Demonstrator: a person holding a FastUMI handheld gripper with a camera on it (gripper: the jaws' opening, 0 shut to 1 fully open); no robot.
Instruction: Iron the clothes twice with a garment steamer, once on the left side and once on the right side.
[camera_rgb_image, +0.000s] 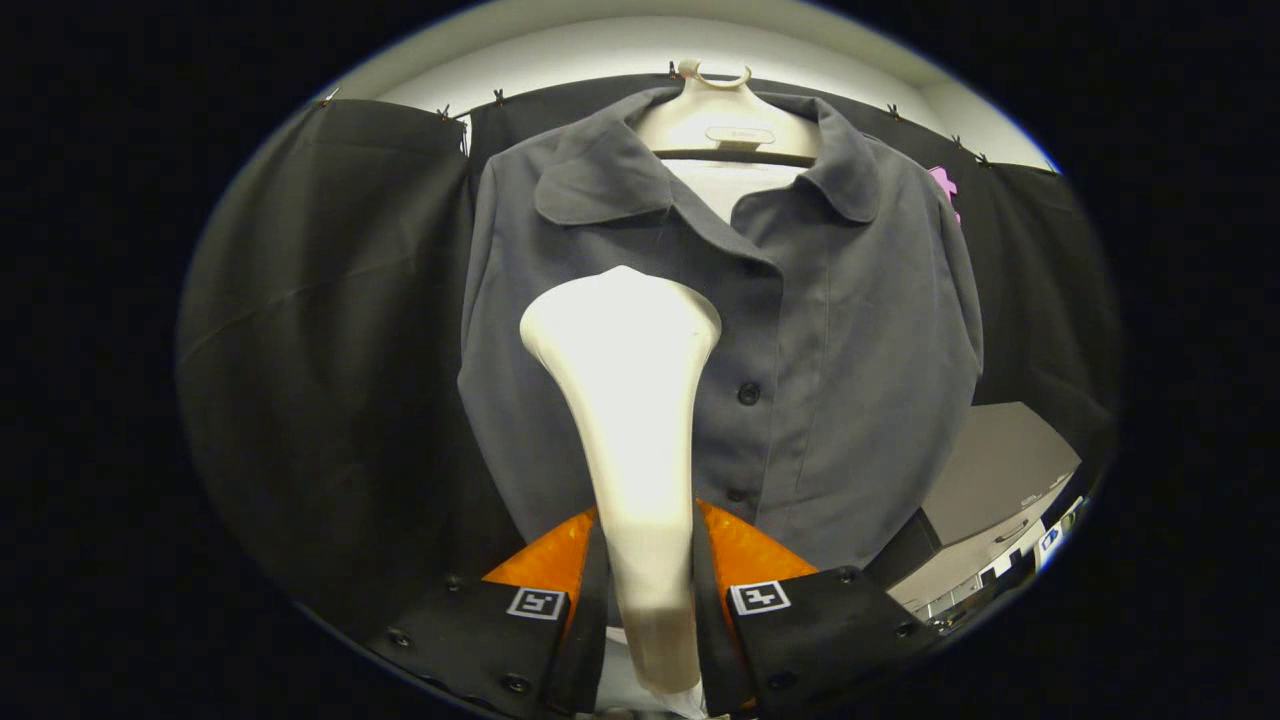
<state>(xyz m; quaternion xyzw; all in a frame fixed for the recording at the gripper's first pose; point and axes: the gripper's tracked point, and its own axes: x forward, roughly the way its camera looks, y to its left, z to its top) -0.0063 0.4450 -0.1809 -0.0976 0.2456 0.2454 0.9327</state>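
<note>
- Gripper view, item 1: gripper (648, 600), both fingers clamped on the neck of the garment steamer (630, 400); handle runs down betw. the fingers, wide head pointing up and fwd.
- Item 2: shirt (830, 330), grey, collared, buttoned; hangs on a pale hanger (725, 125) against the booth's black cloth wall (320, 330). Buttons run down the placket just beside the steamer head.
- Item 3: steamer head sits over the shirt's panel on the view's left, about chest height; contact w/ fabric can't be told, head faces away from the camera.
- Item 4: grey table (1000, 470), low, beyond the shirt's hem; not in play.
- Step in hand (judgement): likely the left-side pass, near its upper part; can't tell if this is start or finish of the stroke.
- Next move calls for (judgement): steady vertical stroke along that panel, head kept flat and close to the cloth, grip firm; then shift across the placket for the right-side pass, clear of collar and buttons.
</note>
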